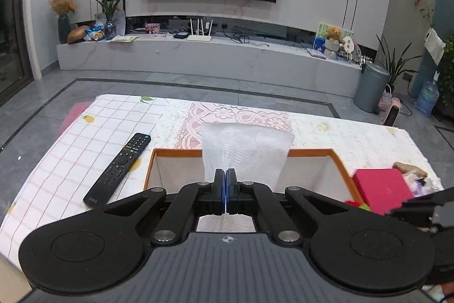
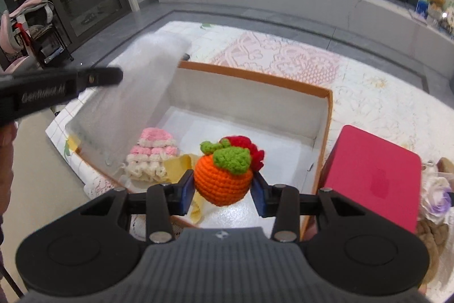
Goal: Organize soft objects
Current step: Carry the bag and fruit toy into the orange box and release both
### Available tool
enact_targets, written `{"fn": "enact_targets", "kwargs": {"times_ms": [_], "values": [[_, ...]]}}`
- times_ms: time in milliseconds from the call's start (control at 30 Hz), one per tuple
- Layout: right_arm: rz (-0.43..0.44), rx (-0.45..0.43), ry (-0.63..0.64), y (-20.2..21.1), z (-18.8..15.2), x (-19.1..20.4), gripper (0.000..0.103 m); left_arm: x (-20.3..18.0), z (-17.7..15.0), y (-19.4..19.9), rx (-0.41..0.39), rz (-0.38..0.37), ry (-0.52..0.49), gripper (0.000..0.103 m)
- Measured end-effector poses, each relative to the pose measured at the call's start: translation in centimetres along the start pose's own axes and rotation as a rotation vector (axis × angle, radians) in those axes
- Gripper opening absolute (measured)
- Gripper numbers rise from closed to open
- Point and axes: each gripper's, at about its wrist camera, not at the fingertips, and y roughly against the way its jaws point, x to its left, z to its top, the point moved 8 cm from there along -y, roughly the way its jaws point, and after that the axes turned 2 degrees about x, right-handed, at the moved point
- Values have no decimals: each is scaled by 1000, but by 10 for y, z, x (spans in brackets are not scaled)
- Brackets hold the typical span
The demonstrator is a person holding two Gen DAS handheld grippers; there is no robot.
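Two grips are shown: a white mesh cloth (image 1: 247,149) is pinched by the clenched left gripper (image 1: 226,183); an orange crochet fruit (image 2: 222,178) is grasped by the right gripper (image 2: 222,189) above the orange-rimmed box (image 2: 326,115) on the desk (image 1: 340,132).

In the right wrist view we find the box (image 2: 326,115) at centre on the desk (image 2: 369,93), the knitted cake (image 2: 153,155) in its lower left, the crocheted fruit (image 2: 222,178) lower centre, and the case (image 2: 374,175) just right of the box. In the left wrist view, the remote (image 1: 117,171) lies left of it.
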Motion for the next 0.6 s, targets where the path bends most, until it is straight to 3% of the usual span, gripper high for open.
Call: {"fn": "enact_targets", "kwargs": {"times_ms": [133,300,600], "values": [[-7,42,7,-31,13,-2,42,4,-11,-41,107,18,-50,0],[4,112,1,-71,22,-6,42,8,-36,-82,234,-34,2,0],[4,215,26,-125,27,-3,42,17,-60,-111,365,-16,21,0]]}}
